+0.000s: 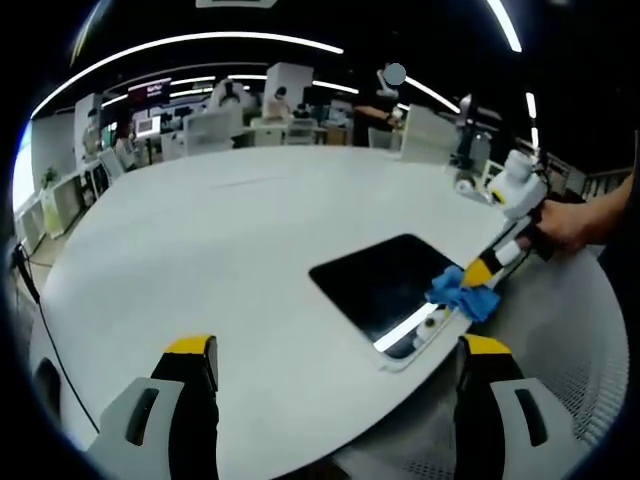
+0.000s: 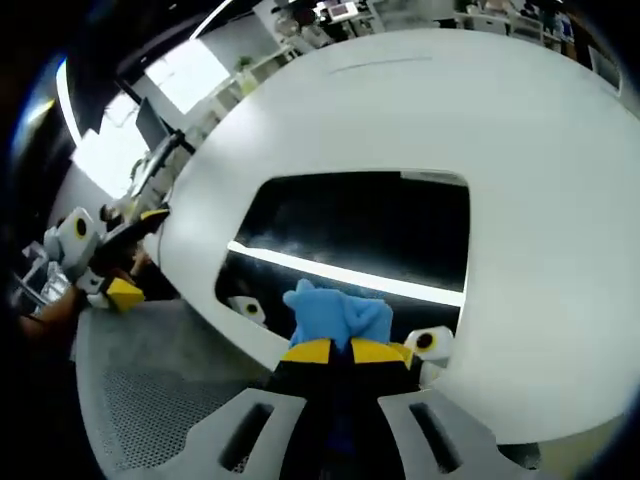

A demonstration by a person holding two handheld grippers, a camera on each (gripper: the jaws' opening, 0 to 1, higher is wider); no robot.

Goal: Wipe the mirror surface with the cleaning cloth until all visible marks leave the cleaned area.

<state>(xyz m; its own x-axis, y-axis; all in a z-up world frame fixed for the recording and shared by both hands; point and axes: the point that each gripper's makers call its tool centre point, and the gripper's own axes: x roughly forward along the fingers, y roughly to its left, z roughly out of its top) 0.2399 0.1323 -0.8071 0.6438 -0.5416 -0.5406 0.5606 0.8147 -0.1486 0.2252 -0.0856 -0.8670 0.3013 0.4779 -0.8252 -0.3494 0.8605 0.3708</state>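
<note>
1. Right gripper [image 2: 340, 350]: jaws closed tight on the blue cloth [image 2: 335, 312], which bunches out past the yellow tips.
2. Cloth sits on the mirror [image 2: 360, 225], at the mirror's near edge in the right gripper view. In the left gripper view the cloth [image 1: 463, 291] is at the mirror's [image 1: 385, 283] right corner, with the right gripper [image 1: 480, 272] pinching it and a hand [image 1: 565, 224] behind it.
3. Left gripper [image 1: 335, 365]: jaws wide apart, nothing between them, hovering off the mirror's near side above the table [image 1: 200, 250]. It also shows in the right gripper view [image 2: 125, 290], left of the mirror, off the table edge.
4. Mirror lies flat on the white table, close to the table edge. Its glass reads dark, with a bright ceiling-light streak reflected across it.
5. Two small round white pieces [image 2: 432, 341] sit at the mirror's near rim either side of the cloth; can't tell what they are.
6. Beyond the mirror: bare tabletop, then office desks and monitors [image 1: 150, 125] far back, too small to read.
7. Marks on the glass: can't make out any; surface too dark and the cloth covers part of the near edge.
8. Grey perforated surface [image 2: 140, 390] below the table edge, near side of the mirror; partly cut off.
</note>
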